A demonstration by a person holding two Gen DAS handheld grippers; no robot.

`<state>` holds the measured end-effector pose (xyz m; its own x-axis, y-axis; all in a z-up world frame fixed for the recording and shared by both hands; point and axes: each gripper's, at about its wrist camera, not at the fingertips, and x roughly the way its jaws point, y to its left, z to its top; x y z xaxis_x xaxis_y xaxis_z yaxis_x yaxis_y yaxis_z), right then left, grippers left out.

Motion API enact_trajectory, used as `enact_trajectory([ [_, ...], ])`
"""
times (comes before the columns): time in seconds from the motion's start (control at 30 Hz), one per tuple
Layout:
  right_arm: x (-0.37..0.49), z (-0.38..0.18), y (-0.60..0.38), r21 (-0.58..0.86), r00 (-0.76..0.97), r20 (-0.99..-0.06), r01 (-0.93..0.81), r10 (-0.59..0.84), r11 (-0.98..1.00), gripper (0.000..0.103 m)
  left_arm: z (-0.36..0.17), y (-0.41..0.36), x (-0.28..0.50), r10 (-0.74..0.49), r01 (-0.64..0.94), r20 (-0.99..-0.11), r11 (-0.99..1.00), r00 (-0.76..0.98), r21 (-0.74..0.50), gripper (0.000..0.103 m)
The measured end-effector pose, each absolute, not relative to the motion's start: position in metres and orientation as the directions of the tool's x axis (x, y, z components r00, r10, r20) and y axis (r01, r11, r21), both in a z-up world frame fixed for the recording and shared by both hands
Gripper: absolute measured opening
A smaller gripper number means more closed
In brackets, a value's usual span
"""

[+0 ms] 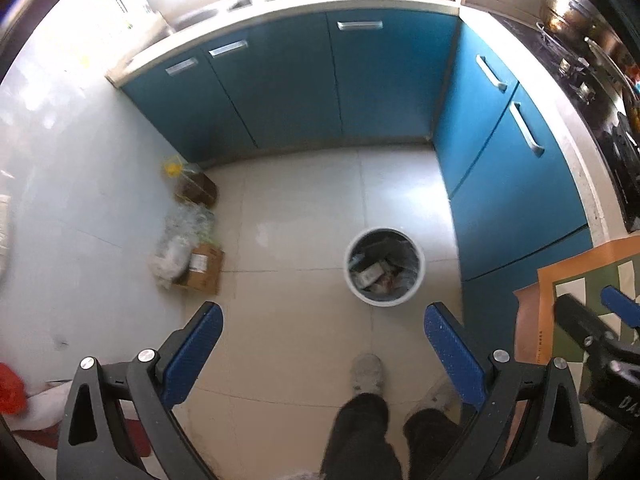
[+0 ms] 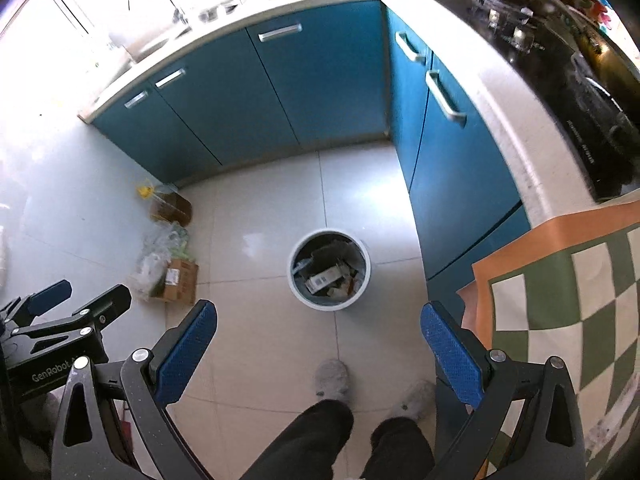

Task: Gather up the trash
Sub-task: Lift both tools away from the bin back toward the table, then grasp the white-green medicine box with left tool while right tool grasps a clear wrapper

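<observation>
Both grippers, left gripper (image 1: 323, 344) and right gripper (image 2: 318, 342), gape empty; descend squarely over the trash bin's (image 2: 297, 294) near rim, avoiding the checkered cloth (image 2: 560, 300) on the right.

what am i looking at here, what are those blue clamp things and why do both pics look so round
Each picture comes from a wide-angle camera fixed on a hand-held grasping tool, which bends the view round. A person carries one in each hand; their legs and slippers show below. The blue pads are the fingers. The left tool and the right tool are both open and hold nothing. Both look down at a kitchen floor beside blue cabinets. A white bin, already holding rubbish, stands ahead. By the wall lie a cardboard box, crumpled plastic bags and an oil bottle. A checked cloth hangs at the right.
</observation>
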<state>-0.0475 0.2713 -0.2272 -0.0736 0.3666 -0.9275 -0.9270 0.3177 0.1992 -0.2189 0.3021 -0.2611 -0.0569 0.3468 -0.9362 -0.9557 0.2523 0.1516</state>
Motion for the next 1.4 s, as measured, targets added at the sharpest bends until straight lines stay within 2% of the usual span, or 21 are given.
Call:
enact_trajectory([
  [0.23, 0.007, -0.184, 0.233, 0.295, -0.09, -0.894, -0.856, 0.44, 0.425, 0.103, -0.217, 0.288, -0.174, 0.456, -0.934, -0.887, 0.28, -0.075, 0.222, 0.103],
  [0.4, 0.102, -0.164, 0.156, 0.315, 0.012, -0.886, -0.719, 0.464, 0.619, 0.103, -0.202, 0.264, -0.08, 0.484, -0.879, -0.875, 0.424, 0.016, 0.218, 0.103],
  [0.5, 0.16, -0.169, 0.096, 0.276, 0.099, -0.904, -0.607, 0.415, 0.745, 0.103, -0.202, 0.232, -0.004, 0.475, -0.801, -0.877, 0.551, 0.072, 0.233, 0.103],
  [0.6, 0.22, -0.192, 0.022, 0.195, 0.173, -0.939, -0.443, 0.297, 0.875, 0.103, -0.216, 0.193, 0.067, 0.464, -0.713, -0.881, 0.647, 0.089, 0.269, 0.103],
  [0.73, 0.269, -0.247, -0.03, 0.15, 0.132, -0.971, -0.304, 0.198, 0.941, 0.102, -0.252, 0.149, 0.133, 0.478, -0.608, -0.877, 0.712, 0.053, 0.351, 0.103],
  [0.83, 0.277, -0.281, -0.035, 0.128, 0.079, -0.984, -0.306, 0.159, 0.943, 0.091, -0.279, 0.128, 0.162, 0.488, -0.55, -0.873, 0.73, 0.005, 0.405, 0.103],
  [0.87, 0.274, -0.278, -0.031, 0.106, 0.128, -0.979, -0.339, 0.158, 0.935, 0.09, -0.287, 0.122, 0.167, 0.484, -0.536, -0.875, 0.736, -0.011, 0.414, 0.103],
  [0.9, 0.272, -0.277, -0.026, 0.09, 0.153, -0.976, -0.374, 0.157, 0.923, 0.077, -0.289, 0.12, 0.169, 0.481, -0.528, -0.876, 0.739, -0.02, 0.418, 0.103],
  [0.93, 0.268, -0.277, -0.021, 0.056, 0.174, -0.975, -0.403, 0.136, 0.914, 0.071, -0.292, 0.118, 0.172, 0.48, -0.52, -0.877, 0.742, -0.03, 0.424, 0.103],
  [0.97, 0.266, -0.276, -0.021, 0.042, 0.201, -0.97, -0.412, 0.136, 0.91, 0.054, -0.294, 0.116, 0.174, 0.478, -0.515, -0.877, 0.743, -0.039, 0.428, 0.103],
  [1.0, 0.265, -0.275, -0.023, 0.027, 0.228, -0.964, -0.416, 0.134, 0.909, 0.023, -0.295, 0.115, 0.175, 0.475, -0.512, -0.879, 0.744, -0.047, 0.429, 0.103],
  [1.03, 0.266, -0.276, -0.027, 0.023, 0.24, -0.962, -0.414, 0.133, 0.91, 0.008, -0.295, 0.113, 0.177, 0.475, -0.511, -0.879, 0.743, -0.052, 0.432, 0.103],
  [1.07, 0.267, -0.276, -0.034, 0.055, 0.23, -0.96, -0.406, 0.16, 0.912, 0.001, -0.293, 0.113, 0.179, 0.474, -0.511, -0.879, 0.742, -0.056, 0.433, 0.103],
  [1.27, 0.29, -0.253, -0.102, 0.161, 0.234, -0.944, -0.287, 0.232, 0.944, 0.0, -0.286, 0.106, 0.223, 0.402, -0.531, -0.916, 0.772, -0.02, 0.35, 0.103],
  [1.33, 0.304, -0.241, -0.133, 0.179, 0.255, -0.937, -0.231, 0.237, 0.956, 0.0, -0.286, 0.101, 0.248, 0.337, -0.539, -0.941, 0.792, -0.003, 0.286, 0.103],
  [1.4, 0.325, -0.234, -0.157, 0.174, 0.28, -0.934, -0.18, 0.22, 0.968, 0.0, -0.287, 0.097, 0.279, 0.217, -0.559, -0.976, 0.812, 0.02, 0.169, 0.103],
])
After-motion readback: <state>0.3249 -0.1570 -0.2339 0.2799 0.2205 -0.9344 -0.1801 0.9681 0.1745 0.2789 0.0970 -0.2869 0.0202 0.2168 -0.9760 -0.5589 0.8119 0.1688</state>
